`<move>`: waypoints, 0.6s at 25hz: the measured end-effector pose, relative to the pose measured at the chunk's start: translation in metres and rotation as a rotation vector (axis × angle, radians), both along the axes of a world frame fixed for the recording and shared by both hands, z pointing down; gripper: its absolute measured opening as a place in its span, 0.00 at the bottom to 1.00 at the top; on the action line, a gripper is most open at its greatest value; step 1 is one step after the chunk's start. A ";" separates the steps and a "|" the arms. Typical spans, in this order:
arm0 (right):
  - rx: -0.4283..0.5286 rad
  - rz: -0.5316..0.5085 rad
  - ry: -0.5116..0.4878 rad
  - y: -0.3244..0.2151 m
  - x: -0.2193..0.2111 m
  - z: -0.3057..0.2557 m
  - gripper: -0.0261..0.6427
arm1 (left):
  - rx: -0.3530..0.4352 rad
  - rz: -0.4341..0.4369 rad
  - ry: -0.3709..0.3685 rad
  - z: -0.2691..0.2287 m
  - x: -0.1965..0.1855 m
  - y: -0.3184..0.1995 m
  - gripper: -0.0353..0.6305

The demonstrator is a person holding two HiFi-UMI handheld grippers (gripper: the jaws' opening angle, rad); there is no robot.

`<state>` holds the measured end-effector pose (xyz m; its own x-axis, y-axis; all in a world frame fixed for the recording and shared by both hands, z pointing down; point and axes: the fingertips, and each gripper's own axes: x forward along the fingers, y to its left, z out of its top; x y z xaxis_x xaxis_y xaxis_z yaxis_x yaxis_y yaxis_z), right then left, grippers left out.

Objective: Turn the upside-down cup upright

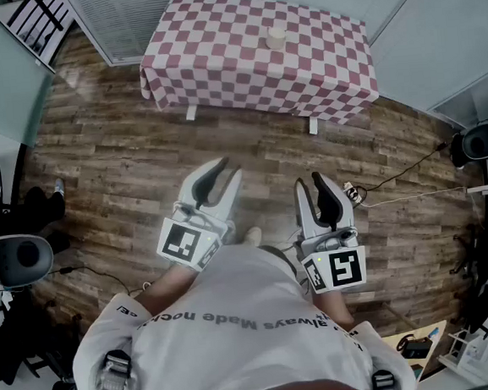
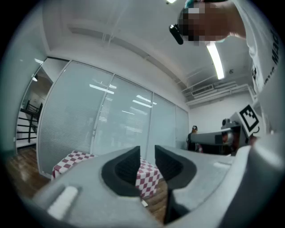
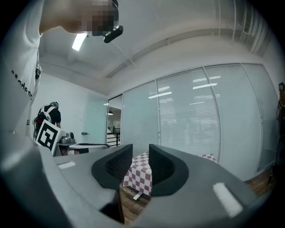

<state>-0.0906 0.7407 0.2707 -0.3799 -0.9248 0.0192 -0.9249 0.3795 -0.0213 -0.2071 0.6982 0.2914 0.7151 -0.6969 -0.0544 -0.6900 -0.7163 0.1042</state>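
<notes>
A small pale cup [image 1: 277, 36] stands on the table with the red-and-white checked cloth [image 1: 214, 48], far ahead of me; it is too small to tell which way up it is. My left gripper [image 1: 225, 170] and right gripper [image 1: 308, 182] are held level in front of the person's body over the wooden floor, well short of the table. Both are shut with nothing between the jaws. The left gripper view looks past its gripper [image 2: 147, 151] to the checked cloth [image 2: 73, 156]. The right gripper view likewise looks past its gripper [image 3: 140, 149] to the cloth [image 3: 140, 171]. The cup does not show in either gripper view.
Wooden floor [image 1: 139, 157] lies between me and the table. Glass walls with blinds [image 3: 200, 120] stand behind the table. An office chair [image 1: 16, 256] is at the left, a cable [image 1: 404, 176] runs across the floor at the right, and another person [image 3: 49, 116] stands in the background.
</notes>
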 end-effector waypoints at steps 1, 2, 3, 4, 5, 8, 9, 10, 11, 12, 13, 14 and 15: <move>-0.001 0.000 0.000 -0.001 -0.001 -0.001 0.21 | -0.002 0.001 0.000 0.000 -0.001 -0.001 0.21; -0.001 0.000 0.001 -0.002 -0.002 -0.001 0.21 | -0.004 0.003 0.001 -0.001 -0.002 -0.002 0.21; -0.002 0.001 0.003 -0.004 -0.004 -0.002 0.21 | -0.005 0.005 0.002 -0.002 -0.004 -0.003 0.21; -0.002 0.002 0.005 -0.005 -0.005 -0.002 0.21 | -0.006 0.007 0.002 -0.002 -0.005 -0.004 0.21; -0.001 0.003 0.008 -0.007 -0.007 -0.003 0.21 | -0.006 0.009 0.003 -0.003 -0.008 -0.006 0.21; -0.004 0.011 0.016 -0.015 -0.016 -0.002 0.21 | -0.012 0.014 0.007 -0.002 -0.018 -0.014 0.21; -0.006 0.013 0.016 -0.019 -0.020 -0.002 0.21 | -0.014 0.016 0.009 -0.001 -0.023 -0.017 0.21; -0.007 0.016 0.015 -0.022 -0.025 -0.001 0.21 | -0.017 0.018 0.011 0.000 -0.028 -0.021 0.21; -0.007 0.020 0.014 -0.026 -0.030 0.000 0.21 | -0.020 0.021 0.013 0.002 -0.033 -0.025 0.21; -0.005 0.025 0.011 -0.030 -0.036 0.001 0.21 | -0.024 0.025 0.015 0.004 -0.038 -0.029 0.21; -0.004 0.030 0.008 -0.033 -0.041 0.003 0.21 | -0.026 0.028 0.016 0.007 -0.043 -0.032 0.21; -0.003 0.034 0.002 -0.036 -0.046 0.005 0.21 | -0.028 0.030 0.016 0.009 -0.048 -0.036 0.21; -0.004 0.037 -0.004 -0.039 -0.050 0.006 0.21 | -0.030 0.030 0.016 0.012 -0.053 -0.040 0.21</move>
<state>-0.1408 0.7013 0.2772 -0.3453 -0.9382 0.0220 -0.9383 0.3447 -0.0262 -0.2599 0.6586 0.3031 0.7351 -0.6765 -0.0449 -0.6663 -0.7330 0.1368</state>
